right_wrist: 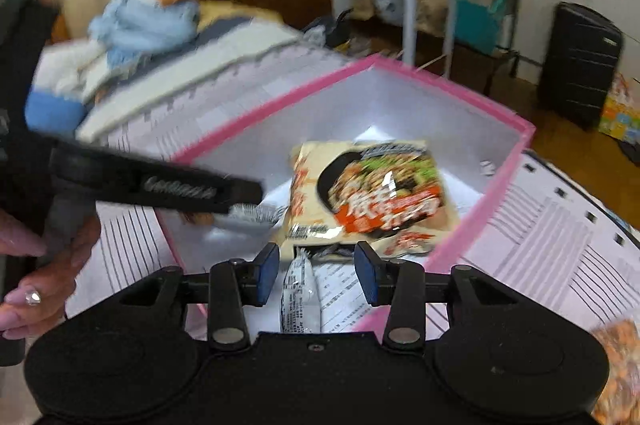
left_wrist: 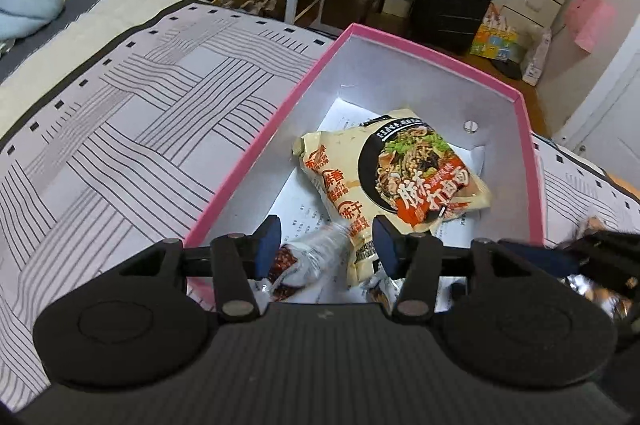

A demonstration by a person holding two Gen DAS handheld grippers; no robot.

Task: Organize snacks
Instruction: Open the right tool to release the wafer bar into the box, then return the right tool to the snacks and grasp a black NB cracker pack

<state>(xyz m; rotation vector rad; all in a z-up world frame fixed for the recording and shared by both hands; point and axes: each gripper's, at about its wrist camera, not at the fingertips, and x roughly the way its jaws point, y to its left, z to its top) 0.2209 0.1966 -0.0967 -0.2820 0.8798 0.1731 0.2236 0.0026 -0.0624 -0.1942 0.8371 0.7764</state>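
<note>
- My left gripper [left_wrist: 326,245] hangs over the pink box [left_wrist: 256,141], jaws spread, clear of the snack stick [left_wrist: 308,261].
- My right gripper [right_wrist: 316,271] is spread too, a white packet [right_wrist: 300,297] loose between its jaws.
- A noodle bag [left_wrist: 404,173] lies inside.

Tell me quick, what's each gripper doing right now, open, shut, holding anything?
Left gripper: open, a snack stick lies loose between the pads over the pink box.
Right gripper: open, a white packet sits between the pads, not pinched.
</note>
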